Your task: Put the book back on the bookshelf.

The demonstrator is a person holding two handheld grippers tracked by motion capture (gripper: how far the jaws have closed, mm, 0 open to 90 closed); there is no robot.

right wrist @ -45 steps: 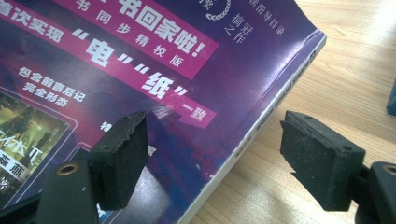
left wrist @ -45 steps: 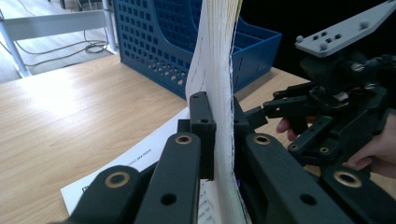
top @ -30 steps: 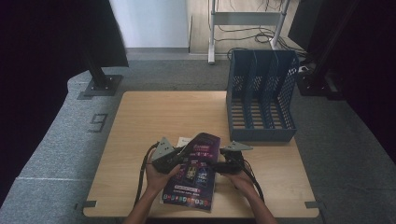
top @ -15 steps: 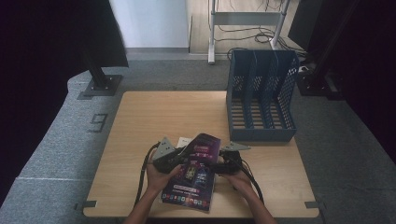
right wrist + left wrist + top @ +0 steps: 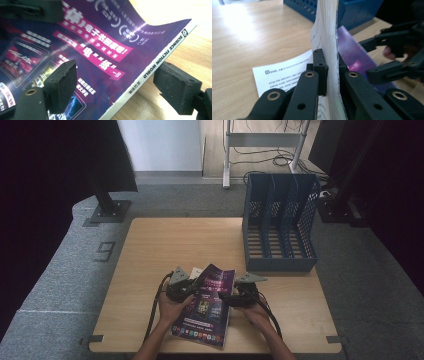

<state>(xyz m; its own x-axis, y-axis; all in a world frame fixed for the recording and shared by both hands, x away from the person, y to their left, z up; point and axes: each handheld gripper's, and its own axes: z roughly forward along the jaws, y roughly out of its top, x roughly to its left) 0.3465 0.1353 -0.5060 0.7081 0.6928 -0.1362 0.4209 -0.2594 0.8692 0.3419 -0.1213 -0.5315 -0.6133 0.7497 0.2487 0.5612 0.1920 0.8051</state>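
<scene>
On the floor off the tabletop's left edge, a grey mat carries a pale digit "9" (image 5: 104, 251). The wooden tabletop (image 5: 165, 245) bears a magazine (image 5: 207, 305) near its front edge, about midway along it, tilted with its far end lifted.

The left gripper (image 5: 192, 284) comes at the magazine's left edge, the left hand (image 5: 172, 306) behind it. In the left gripper view its jaws are pressed together on the stack of pages, which stands on edge between them, one pad (image 5: 320, 71) flat against the paper. Left of the jaws a white sheet (image 5: 283, 75) lies on the wood, touching or under the magazine; it has a small "H" logo and lines of print too small to read.

The magazine's cover is purple, with pink banners of Chinese characters and a row of small pictures along the bottom edge. In the right gripper view its white spine reads "SCIENCE FICTION WORLD" (image 5: 165, 56) in black capitals, with a round emblem at the end and small characters farther down.

The right gripper (image 5: 224, 296) sits at the magazine's right edge, the right hand (image 5: 256, 312) holding it. Its jaws stand apart: one pad (image 5: 61, 86) over the cover, the other (image 5: 176, 87) past the spine above bare wood, neither clearly pressing the magazine.

At the tabletop's far right corner stands a blue file rack (image 5: 280, 222) with slotted dividers and perforated sides, well apart from the magazine.
</scene>
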